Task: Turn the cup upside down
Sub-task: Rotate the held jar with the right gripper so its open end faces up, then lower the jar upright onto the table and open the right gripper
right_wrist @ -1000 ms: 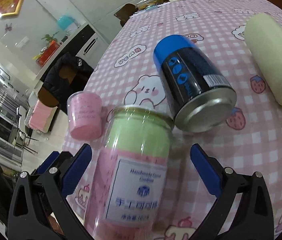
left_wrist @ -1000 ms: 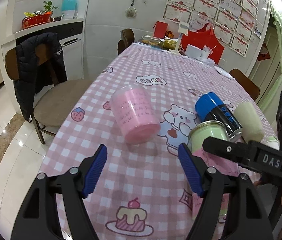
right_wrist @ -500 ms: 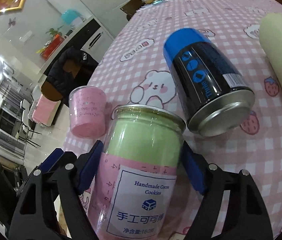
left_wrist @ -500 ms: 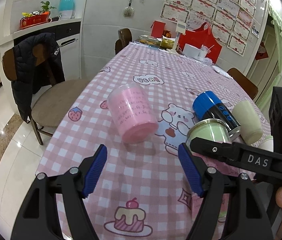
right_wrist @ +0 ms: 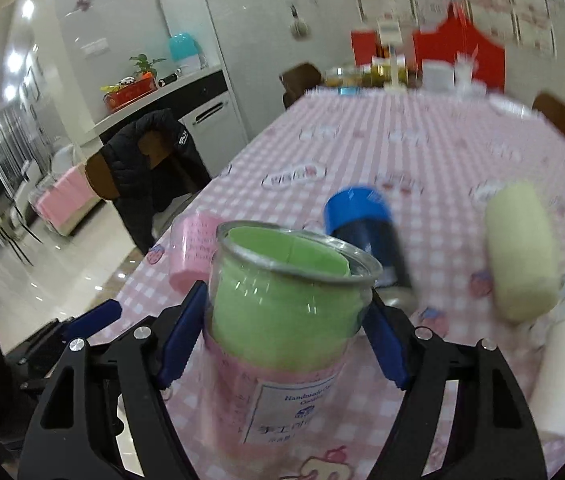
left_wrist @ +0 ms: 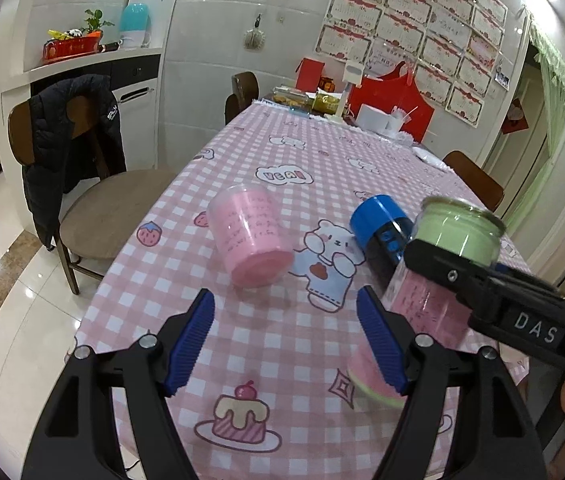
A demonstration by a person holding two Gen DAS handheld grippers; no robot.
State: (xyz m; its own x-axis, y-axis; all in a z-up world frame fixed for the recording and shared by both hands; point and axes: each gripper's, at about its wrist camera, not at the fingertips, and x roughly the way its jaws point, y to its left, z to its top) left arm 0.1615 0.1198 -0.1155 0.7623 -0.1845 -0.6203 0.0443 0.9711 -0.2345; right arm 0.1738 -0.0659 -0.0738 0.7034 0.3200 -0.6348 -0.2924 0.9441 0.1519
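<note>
Right gripper (right_wrist: 282,332): blue pads clamped on the clear plastic cup with green-and-pink liner and metal rim (right_wrist: 282,308), held tilted above the pink checked tablecloth (left_wrist: 282,340). Left gripper (left_wrist: 284,336): jaws spread wide, empty, low at 6 o'clock. Beyond it at 12 o'clock, a pink translucent cup (left_wrist: 248,236) lies on its side. At 1 o'clock, a blue-and-black can (left_wrist: 382,236) also lies on its side.
</note>
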